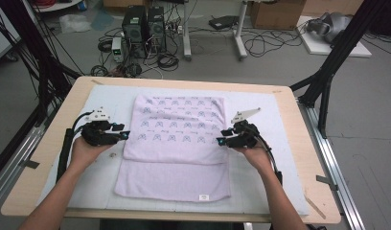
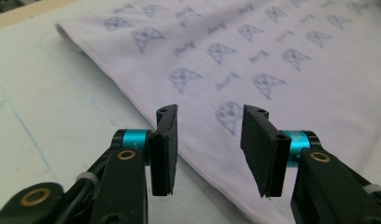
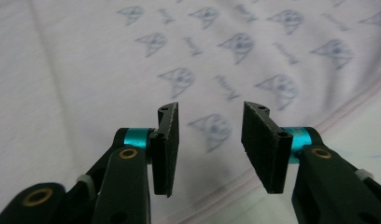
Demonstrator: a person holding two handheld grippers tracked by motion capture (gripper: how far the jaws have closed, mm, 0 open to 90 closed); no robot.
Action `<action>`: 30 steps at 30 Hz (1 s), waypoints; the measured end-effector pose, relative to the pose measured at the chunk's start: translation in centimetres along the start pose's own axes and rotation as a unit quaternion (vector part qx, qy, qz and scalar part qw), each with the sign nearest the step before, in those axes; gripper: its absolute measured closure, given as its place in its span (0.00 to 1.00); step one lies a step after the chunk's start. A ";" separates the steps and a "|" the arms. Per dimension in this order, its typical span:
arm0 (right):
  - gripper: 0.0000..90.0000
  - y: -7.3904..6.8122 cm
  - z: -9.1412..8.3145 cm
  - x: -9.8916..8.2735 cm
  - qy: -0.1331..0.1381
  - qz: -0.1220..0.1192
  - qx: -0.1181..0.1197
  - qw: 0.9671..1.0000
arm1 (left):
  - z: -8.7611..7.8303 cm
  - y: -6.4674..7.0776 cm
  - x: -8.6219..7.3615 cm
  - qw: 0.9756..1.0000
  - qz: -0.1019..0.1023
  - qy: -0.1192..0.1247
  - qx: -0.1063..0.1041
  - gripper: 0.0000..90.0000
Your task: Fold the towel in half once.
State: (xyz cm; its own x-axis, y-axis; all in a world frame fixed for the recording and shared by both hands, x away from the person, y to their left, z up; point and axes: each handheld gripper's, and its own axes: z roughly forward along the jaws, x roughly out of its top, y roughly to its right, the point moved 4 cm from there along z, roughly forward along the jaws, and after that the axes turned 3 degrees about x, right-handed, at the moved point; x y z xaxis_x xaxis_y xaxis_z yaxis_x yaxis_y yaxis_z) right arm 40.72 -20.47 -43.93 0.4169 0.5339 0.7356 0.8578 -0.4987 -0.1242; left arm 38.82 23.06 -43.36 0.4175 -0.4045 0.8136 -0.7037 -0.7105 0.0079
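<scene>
The towel (image 1: 177,143) lies flat in the middle of the table (image 1: 299,143), on a pale mat (image 1: 280,158). Its long way runs from 12 o'clock to 6 o'clock. The far part is folded over, so the top layer ends in a line across the towel and one thin layer sticks out at 6.

The left gripper (image 1: 125,135) sits at 9 o'clock, right at the towel's left edge. In the left gripper view its jaws are spread, and the edge runs on a slant under the gap. Nothing is pinched.

The right gripper (image 1: 219,141) sits at 3 o'clock, at the right edge. Its jaws are spread too, over the cloth, with the hem just below them.

Both hands look equally near. Each side edge lies just ahead of its jaws, so I think both will grab together.
</scene>
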 end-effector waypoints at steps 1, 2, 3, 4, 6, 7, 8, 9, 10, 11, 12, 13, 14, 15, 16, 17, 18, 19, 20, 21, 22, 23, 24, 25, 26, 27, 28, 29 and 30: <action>0.64 -0.5 -0.1 -0.5 0.003 0.000 0.004 1.000 | -0.1 0.4 -0.3 1.000 0.006 -0.002 -0.004 0.64; 0.65 -0.8 -0.2 -1.0 0.009 -0.002 0.007 1.000 | -0.1 0.7 -0.5 1.000 0.010 -0.005 -0.006 0.65; 0.65 -1.1 -0.2 -1.3 0.011 0.000 0.011 1.000 | -0.2 1.1 -0.8 1.000 0.011 -0.004 -0.011 0.65; 0.64 -1.4 -0.2 -1.6 -0.004 0.003 0.017 1.000 | -0.2 1.5 -1.2 1.000 0.016 -0.004 -0.018 0.67; 0.65 -2.0 -0.4 -2.0 -0.009 -0.006 0.017 1.000 | -0.2 2.1 -1.6 0.999 0.022 -0.009 -0.022 0.68; 0.66 -2.4 -0.6 -2.1 0.007 -0.018 0.009 1.000 | -0.2 2.5 -1.9 0.999 0.023 -0.009 -0.025 0.68; 0.65 -2.7 -0.8 -2.2 0.015 -0.026 0.004 1.000 | -0.2 2.8 -2.1 0.999 0.028 -0.012 -0.027 0.68; 0.64 -2.9 -0.9 -2.4 0.016 -0.023 0.005 1.000 | -0.2 3.0 -2.3 0.999 0.029 -0.013 -0.026 0.68; 0.64 -3.0 -0.9 -2.7 0.020 -0.019 0.007 1.000 | -0.1 3.2 -2.4 0.999 0.032 -0.016 -0.027 0.68; 0.64 -3.1 -0.8 -3.0 0.023 -0.020 0.004 1.000 | 0.0 3.3 -2.5 0.999 0.035 -0.018 -0.027 0.68; 0.63 -3.2 -0.7 -3.3 0.022 -0.021 0.002 1.000 | 0.0 3.3 -2.6 0.999 0.032 -0.018 -0.028 0.68; 0.62 -3.2 -0.5 -3.6 0.017 -0.021 0.000 1.000 | 0.1 3.4 -2.7 0.999 0.028 -0.021 -0.027 0.68; 0.61 -3.2 -0.3 -3.7 0.007 -0.018 0.001 1.000 | 0.3 3.4 -2.9 0.999 0.031 -0.031 -0.027 0.68; 0.61 -3.2 -0.2 -3.8 0.004 -0.020 0.002 1.000 | 0.6 3.5 -3.2 0.998 0.035 -0.047 -0.025 0.68; 0.61 -3.2 0.0 -3.8 0.003 -0.022 -0.001 1.000 | 0.7 3.6 -3.3 0.998 0.039 -0.051 -0.025 0.68; 0.62 -3.1 0.3 -3.9 0.000 -0.018 0.003 1.000 | 0.9 3.8 -3.6 0.997 0.048 -0.053 -0.024 0.70; 0.63 -3.2 0.8 -4.1 -0.008 -0.014 0.012 1.000 | 0.9 3.9 -3.6 0.997 0.052 -0.050 -0.023 0.74; 0.67 -3.2 1.0 -4.2 -0.005 -0.016 0.008 1.000 | 0.9 4.0 -3.6 0.997 0.056 -0.048 -0.025 0.79; 0.73 -3.3 1.0 -4.1 -0.003 -0.024 0.001 1.000 | 0.9 4.1 -3.6 0.997 0.057 -0.047 -0.026 0.86; 0.78 -3.4 1.0 -4.2 0.003 -0.035 -0.005 0.999 | 1.0 4.1 -3.6 0.997 0.062 -0.046 -0.025 0.91; 0.83 -3.5 1.0 -4.4 0.008 -0.032 -0.002 0.999 | 1.0 4.2 -3.6 0.997 0.063 -0.046 -0.023 0.95; 0.89 -3.5 1.0 -4.4 0.010 -0.029 0.006 1.000 | 0.9 4.2 -3.6 0.997 0.062 -0.047 -0.023 0.96; 0.93 -3.6 0.9 -4.4 0.010 -0.028 0.009 1.000 | 0.9 4.1 -3.5 0.997 0.056 -0.047 -0.023 0.97; 0.94 -3.6 0.9 -4.4 0.009 -0.027 0.013 1.000 | 0.9 4.1 -3.5 0.997 0.052 -0.045 -0.023 0.98; 0.95 -3.5 0.9 -4.4 0.010 -0.023 0.013 1.000 | 0.8 4.0 -3.5 0.997 0.053 -0.046 -0.023 0.98; 0.96 -3.5 0.9 -4.4 0.011 -0.020 0.014 1.000 | 0.6 4.0 -3.4 0.998 0.050 -0.043 -0.024 0.98; 0.97 -3.4 0.8 -4.4 0.012 -0.022 0.015 1.000 | 0.4 4.0 -3.3 0.998 0.044 -0.036 -0.024 0.98; 0.97 -3.4 0.7 -4.3 0.013 -0.025 0.015 0.999 | 0.2 4.0 -3.1 0.998 0.042 -0.032 -0.025 0.98; 0.97 -3.5 0.4 -4.0 0.018 -0.025 0.016 0.999 | -0.1 3.9 -2.9 0.999 0.038 -0.026 -0.028 0.98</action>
State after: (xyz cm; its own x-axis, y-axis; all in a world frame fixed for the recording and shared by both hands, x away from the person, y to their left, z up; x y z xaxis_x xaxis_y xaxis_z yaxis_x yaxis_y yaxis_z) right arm 36.18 -20.64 -46.72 0.3621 0.5336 0.7643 0.8869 -0.4496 -0.1063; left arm 34.76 21.49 -45.57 0.3904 -0.4868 0.7814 -0.7649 -0.6439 -0.0190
